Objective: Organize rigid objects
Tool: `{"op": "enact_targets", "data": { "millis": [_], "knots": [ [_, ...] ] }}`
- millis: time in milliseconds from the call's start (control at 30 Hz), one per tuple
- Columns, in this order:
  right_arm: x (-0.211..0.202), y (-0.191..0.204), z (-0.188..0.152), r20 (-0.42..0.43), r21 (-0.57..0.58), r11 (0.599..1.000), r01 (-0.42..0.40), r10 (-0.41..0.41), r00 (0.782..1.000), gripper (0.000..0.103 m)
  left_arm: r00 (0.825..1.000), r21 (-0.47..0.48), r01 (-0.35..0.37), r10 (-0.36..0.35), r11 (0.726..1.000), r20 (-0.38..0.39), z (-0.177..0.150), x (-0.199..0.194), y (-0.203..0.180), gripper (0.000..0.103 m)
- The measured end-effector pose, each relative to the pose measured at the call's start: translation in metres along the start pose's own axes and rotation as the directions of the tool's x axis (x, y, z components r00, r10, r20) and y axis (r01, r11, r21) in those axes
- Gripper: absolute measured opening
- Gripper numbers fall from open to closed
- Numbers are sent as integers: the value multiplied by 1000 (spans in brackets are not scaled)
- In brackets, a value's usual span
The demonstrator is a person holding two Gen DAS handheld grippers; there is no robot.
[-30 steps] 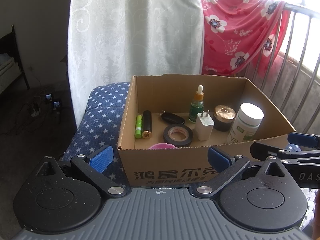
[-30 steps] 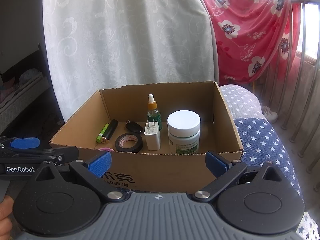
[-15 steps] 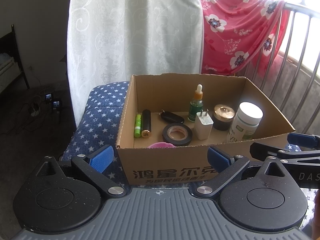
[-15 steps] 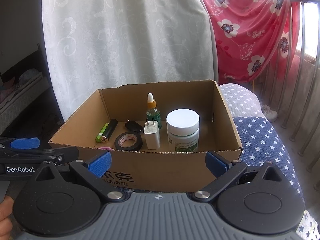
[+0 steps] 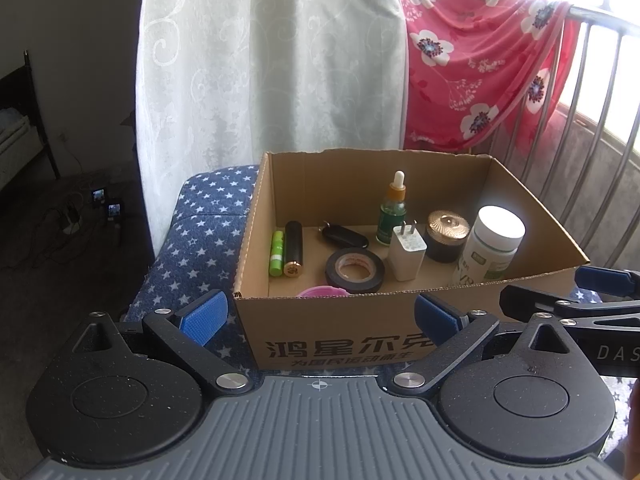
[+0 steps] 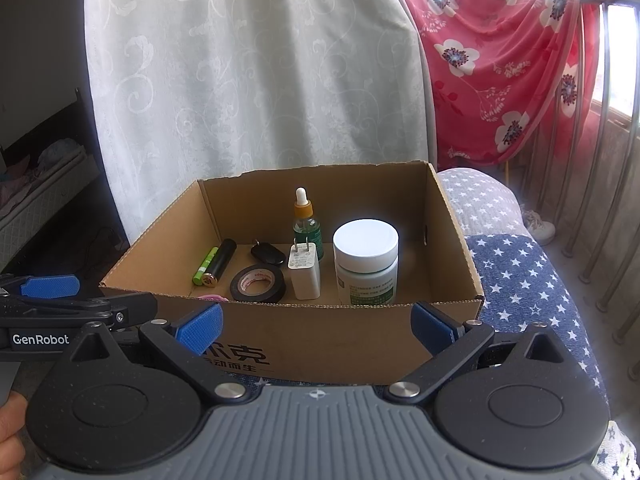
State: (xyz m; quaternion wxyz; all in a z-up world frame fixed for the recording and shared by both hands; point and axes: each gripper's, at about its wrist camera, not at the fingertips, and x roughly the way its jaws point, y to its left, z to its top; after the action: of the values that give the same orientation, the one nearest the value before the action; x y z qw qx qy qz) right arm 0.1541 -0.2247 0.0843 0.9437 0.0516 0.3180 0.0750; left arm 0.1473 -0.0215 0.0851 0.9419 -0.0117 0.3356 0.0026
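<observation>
The left gripper (image 5: 320, 312) is held with its jaws spread wide and nothing between them, just in front of the near wall of the cardboard box (image 5: 340, 336). The right gripper (image 6: 318, 326) is held the same way, jaws wide apart and empty, before the same wall.

Inside the box, a green tube (image 5: 276, 253) and a black tube (image 5: 293, 249) are laid side by side at the left. A roll of black tape (image 5: 354, 270) is laid flat near the middle, with a white charger (image 5: 407, 254) stood upright just beside it. A dropper bottle (image 5: 394, 212) and a black key fob (image 5: 345, 237) are seen behind them. A white-lidded jar (image 5: 492, 246) is stood at the right, beside a dark jar (image 5: 446, 238). Something pink (image 5: 322, 292) is mostly hidden by the near wall, possibly a lid.

The box is rested on a star-patterned cushion (image 5: 200, 232).
</observation>
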Motion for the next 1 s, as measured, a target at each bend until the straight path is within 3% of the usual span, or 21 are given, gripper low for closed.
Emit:
{"op": "enact_targets", "data": {
  "millis": [1000],
  "knots": [
    [-1,1,0,2,-2,1000,0,0,1000,102,1000,-2,-4,4,1000,6,1,-4,2,100]
  ]
}}
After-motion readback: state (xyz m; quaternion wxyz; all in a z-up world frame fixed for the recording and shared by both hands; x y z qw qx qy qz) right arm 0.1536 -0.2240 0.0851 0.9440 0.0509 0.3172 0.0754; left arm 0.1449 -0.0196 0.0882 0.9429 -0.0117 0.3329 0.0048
